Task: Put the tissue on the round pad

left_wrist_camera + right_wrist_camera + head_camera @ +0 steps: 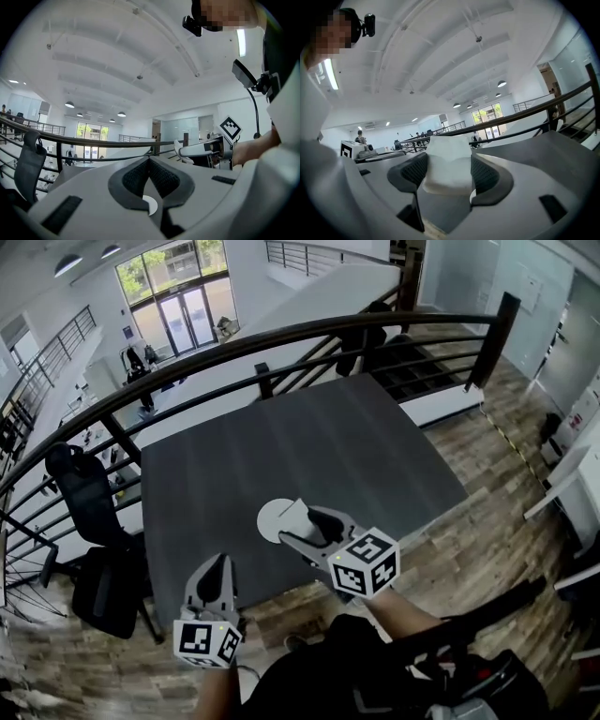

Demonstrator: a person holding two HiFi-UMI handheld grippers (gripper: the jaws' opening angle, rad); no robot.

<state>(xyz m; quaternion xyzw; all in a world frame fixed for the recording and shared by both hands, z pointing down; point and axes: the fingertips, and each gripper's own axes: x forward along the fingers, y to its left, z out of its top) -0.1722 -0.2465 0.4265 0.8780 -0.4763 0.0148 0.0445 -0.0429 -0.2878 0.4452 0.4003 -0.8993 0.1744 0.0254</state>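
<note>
The right gripper [450, 172] is clamped on the tissue [446, 152]: both dark ribbed pads press its sides, and the folded white wad stands up between them and sticks out past the tips. From the head view, the right gripper [305, 521] reaches in over the near part of the dark table [281, 427]. The tissue [296, 511] there overlaps the right side of the round pad [267, 524], a flat white disc lying on the table. Whether tissue and disc touch cannot be told.

The left gripper [150, 171] holds nothing, and its two pads meet at the tips. In the head view the left gripper [218, 570] sits nearer the person, at the table's near edge, to the left of the pad and apart from it.

Each gripper carries a cube with black-and-white square markers, which are patterns rather than letters.

Only the head view shows the pad whole and both grippers together. Only the right gripper view shows the pads biting the tissue. The left gripper view shows the right gripper [206, 149] from the side, with a person's hand behind it. Beyond the table runs a dark railing [281, 343], and a black chair [80, 484] stands to the left.
</note>
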